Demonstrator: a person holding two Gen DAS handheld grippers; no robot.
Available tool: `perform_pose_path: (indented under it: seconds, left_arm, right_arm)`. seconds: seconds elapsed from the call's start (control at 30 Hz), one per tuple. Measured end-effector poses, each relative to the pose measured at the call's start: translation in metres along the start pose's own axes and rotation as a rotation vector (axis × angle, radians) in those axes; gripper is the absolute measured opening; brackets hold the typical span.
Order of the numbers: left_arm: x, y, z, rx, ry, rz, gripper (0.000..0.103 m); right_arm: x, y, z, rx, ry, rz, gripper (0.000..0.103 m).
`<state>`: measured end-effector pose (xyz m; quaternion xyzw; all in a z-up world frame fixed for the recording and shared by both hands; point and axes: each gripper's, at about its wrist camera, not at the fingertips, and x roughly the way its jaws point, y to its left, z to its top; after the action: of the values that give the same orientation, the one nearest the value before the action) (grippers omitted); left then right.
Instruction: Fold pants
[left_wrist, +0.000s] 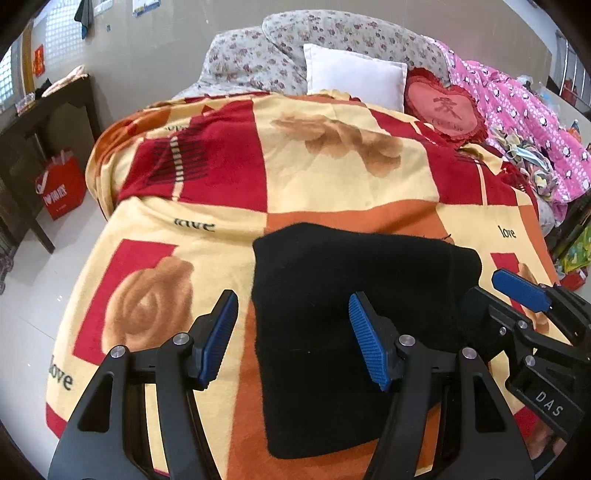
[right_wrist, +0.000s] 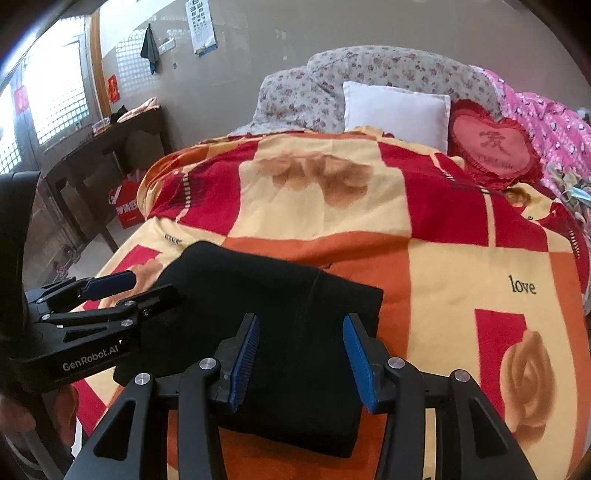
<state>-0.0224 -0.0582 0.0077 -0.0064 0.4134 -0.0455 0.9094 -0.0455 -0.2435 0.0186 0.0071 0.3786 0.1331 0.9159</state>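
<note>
pants folded flat on blanket | left gripper wide open, empty | right gripper open too, over pants

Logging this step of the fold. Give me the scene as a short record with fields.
garment: black pants, folded into a compact rectangle
surface: red, yellow and orange rose blanket on the bed
left gripper: open, over the pants' left edge, holding nothing
right gripper: open, over the pants, holding nothing
behind: white pillow, red heart cushion, floral bedding
floor: red bag
</note>
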Motion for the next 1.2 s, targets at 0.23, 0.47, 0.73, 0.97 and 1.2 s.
perform_pose_path:
  seconds: [0.23, 0.47, 0.73, 0.97, 1.2]
  left_arm:
    - [-0.012, 0.0, -0.002, 0.004, -0.022, 0.021, 0.063]
    - [-0.018, 0.002, -0.004, -0.019, -0.025, 0.025, 0.063]
    - [-0.024, 0.003, -0.003, -0.024, -0.039, 0.032, 0.063]
    - [-0.026, 0.001, -0.003, -0.013, -0.041, 0.037, 0.063]
    - [-0.026, 0.001, -0.004, -0.016, -0.039, 0.037, 0.063]
  right_arm:
    - [-0.002, -0.002, 0.001, 0.033, -0.004, -0.011, 0.046]
    - [-0.007, -0.001, 0.002, 0.048, -0.015, -0.014, 0.046]
    - [-0.007, -0.001, 0.002, 0.046, -0.014, -0.015, 0.046]
    - [-0.008, 0.002, 0.002, 0.045, -0.009, -0.015, 0.046]
    - [-0.008, 0.003, 0.001, 0.05, -0.003, -0.016, 0.046]
